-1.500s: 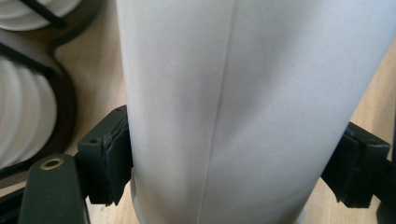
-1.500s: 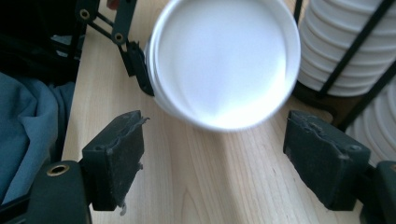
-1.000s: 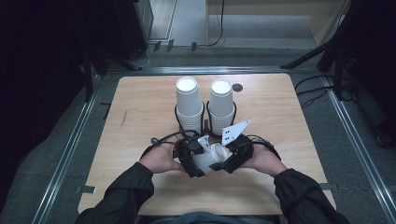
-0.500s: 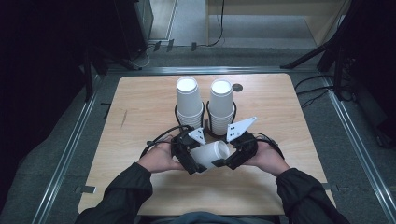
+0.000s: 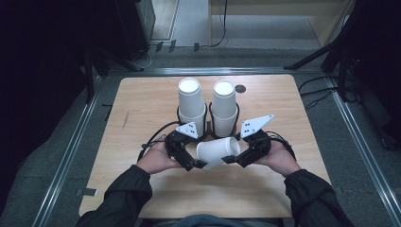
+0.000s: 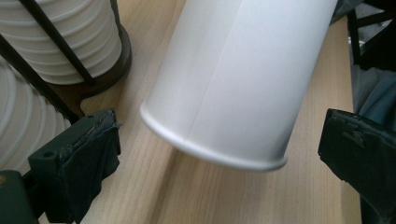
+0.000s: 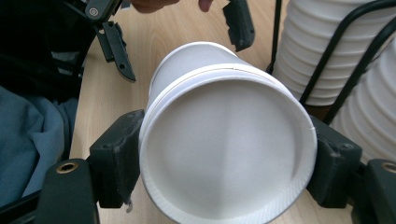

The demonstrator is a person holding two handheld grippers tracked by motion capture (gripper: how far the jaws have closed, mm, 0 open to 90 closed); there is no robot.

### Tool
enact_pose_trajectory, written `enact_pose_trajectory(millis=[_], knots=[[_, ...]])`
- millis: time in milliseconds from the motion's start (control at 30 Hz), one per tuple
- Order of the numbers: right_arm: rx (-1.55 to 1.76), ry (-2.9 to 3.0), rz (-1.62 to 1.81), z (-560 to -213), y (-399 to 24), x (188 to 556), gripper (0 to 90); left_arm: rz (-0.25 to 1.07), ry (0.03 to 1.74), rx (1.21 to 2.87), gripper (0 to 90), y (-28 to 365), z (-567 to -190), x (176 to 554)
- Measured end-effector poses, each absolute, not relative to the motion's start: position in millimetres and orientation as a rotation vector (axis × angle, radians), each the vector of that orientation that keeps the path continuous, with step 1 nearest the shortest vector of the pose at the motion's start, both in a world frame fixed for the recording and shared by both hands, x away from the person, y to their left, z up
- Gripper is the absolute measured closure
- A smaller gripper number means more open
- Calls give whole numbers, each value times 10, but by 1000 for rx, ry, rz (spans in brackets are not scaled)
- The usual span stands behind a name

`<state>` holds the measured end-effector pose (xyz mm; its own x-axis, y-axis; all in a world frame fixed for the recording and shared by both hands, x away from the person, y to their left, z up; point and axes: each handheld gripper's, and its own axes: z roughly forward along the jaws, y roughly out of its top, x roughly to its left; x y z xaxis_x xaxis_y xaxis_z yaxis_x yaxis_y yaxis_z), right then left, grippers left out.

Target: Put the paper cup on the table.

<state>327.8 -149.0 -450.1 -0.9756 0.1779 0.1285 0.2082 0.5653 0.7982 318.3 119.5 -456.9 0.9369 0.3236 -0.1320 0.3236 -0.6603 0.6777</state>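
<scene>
Right gripper (image 7: pixel 224 182): both pads are pressed against the sides of the paper cup (image 5: pixel 218 151) near its closed base, so the grip is firm and square. Left gripper (image 6: pixel 224 158): its jaws have just been opening and now stand wide, clear of the cup's rim on either side; nothing is clamped there. The cup lies on its side in the air between the two hands, just above the table (image 5: pixel 142 104) and near the front of the two cup stacks (image 5: pixel 208 106) in their wire holders (image 5: pixel 236 113). It appears two nested cups are being parted. Recommendation: keep the right grip light enough not to crush the wall, close the left pads on the rim end only, and draw straight along the cup's axis, away from the stacks
</scene>
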Motion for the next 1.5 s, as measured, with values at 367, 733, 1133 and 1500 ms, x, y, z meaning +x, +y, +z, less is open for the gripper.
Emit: enact_pose_trajectory(millis=[367,733,1133,1500], knots=[[-348,-2692,-1503,-4409,-1530,3267,243,-19,432,2249,0,1176,-4594,3178],[-306,-2614,-1579,-4333,-1489,3221,244,-70,403,2203,0,1108,-4639,3154],[-303,-2554,-1643,-4296,-1512,3222,248,-5,346,2162,95,1149,-4544,3116],[-329,-2541,-1633,-4280,-1500,3225,139,9,346,2170,108,1185,-4481,3130]])
